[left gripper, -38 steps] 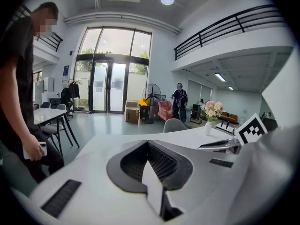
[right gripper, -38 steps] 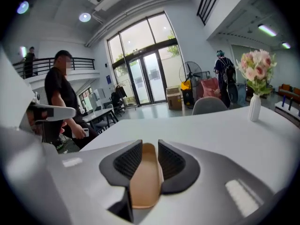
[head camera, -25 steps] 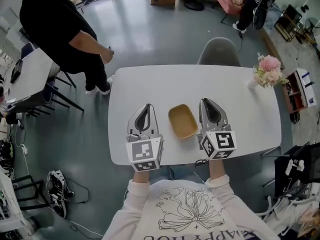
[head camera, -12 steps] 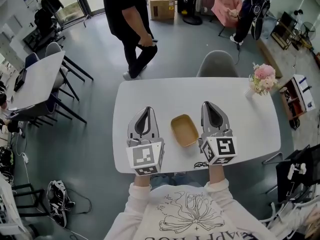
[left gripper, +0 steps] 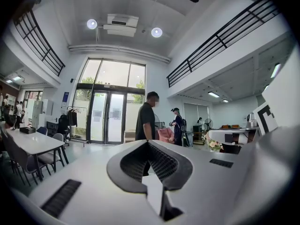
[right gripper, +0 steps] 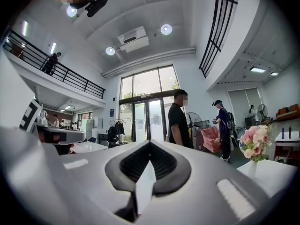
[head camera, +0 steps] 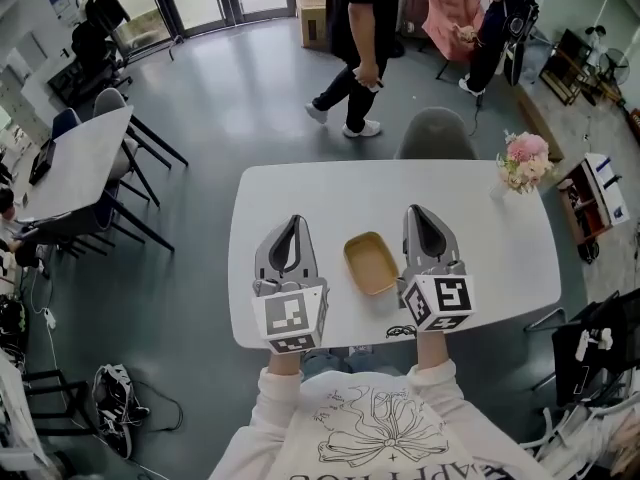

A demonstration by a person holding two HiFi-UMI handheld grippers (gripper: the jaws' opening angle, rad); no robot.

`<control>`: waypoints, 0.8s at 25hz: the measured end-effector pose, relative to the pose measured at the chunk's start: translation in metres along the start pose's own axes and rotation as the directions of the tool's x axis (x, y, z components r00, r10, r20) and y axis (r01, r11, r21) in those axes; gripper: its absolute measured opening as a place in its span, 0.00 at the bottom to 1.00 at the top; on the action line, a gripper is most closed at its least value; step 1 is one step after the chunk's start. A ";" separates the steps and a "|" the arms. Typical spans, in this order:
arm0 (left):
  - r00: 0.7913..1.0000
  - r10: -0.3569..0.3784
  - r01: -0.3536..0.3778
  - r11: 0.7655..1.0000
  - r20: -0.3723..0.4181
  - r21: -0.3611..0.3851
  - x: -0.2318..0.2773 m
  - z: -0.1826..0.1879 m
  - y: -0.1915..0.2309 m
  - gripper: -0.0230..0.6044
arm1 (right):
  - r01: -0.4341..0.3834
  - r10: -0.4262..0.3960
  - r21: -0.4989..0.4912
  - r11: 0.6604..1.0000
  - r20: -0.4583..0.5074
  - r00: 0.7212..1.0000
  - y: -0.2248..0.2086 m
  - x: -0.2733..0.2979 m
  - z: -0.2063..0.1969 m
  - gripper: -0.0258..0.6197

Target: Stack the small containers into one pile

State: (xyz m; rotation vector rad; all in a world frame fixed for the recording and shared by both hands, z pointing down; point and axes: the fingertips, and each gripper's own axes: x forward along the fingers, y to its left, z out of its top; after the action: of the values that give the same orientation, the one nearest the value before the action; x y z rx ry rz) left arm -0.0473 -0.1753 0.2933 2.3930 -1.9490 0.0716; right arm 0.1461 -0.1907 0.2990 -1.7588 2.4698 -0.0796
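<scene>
Head view looks steeply down on a white table (head camera: 500,238). One tan container (head camera: 370,263) sits near the middle of the table's near edge. It reads as a single shallow tray, and whether others are nested inside it I cannot tell. The left gripper (head camera: 293,220) rests on the table just to the container's left and the right gripper (head camera: 418,211) just to its right, both pointing at the far edge and neither touching it. A vase of flowers (head camera: 528,158) stands at the far right corner, a grey chair (head camera: 435,133) is tucked against the far edge, and a person (head camera: 360,28) walks across the floor beyond.

Left gripper view looks along the left gripper's (left gripper: 148,142) own jaws. Their tips meet and nothing is between them, so it is closed and empty. Past them are the glass doors and the person (left gripper: 146,121); the container is out of this view.

Right gripper view shows the right gripper's (right gripper: 150,143) jaws closing right up, tips together, with nothing between them. The person (right gripper: 177,121) and the flowers (right gripper: 255,144) lie beyond, and again no container shows.

With no loose container anywhere on the table and both grippers parked empty beside the one pile, I judge the stacking finished, or at rest. Should another container turn up, the next move calls for opening one gripper, taking that container by its rim and lowering it squarely into the tan one.
</scene>
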 end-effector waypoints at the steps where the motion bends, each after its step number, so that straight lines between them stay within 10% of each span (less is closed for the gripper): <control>1: 1.000 0.000 0.000 1.000 0.000 0.000 0.000 0.000 0.000 0.05 | 0.001 -0.001 0.000 1.000 0.000 1.000 0.000 0.000 0.000 0.06; 20: 1.000 -0.017 0.017 1.000 -0.002 -0.002 -0.006 -0.002 -0.002 0.05 | 0.022 -0.022 -0.002 1.000 -0.001 1.000 0.001 -0.009 0.000 0.06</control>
State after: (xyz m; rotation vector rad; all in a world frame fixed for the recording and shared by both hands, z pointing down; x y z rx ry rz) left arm -0.0464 -0.1688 0.2953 2.4069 -1.9262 0.0708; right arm 0.1477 -0.1822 0.2997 -1.7873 2.4523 -0.0795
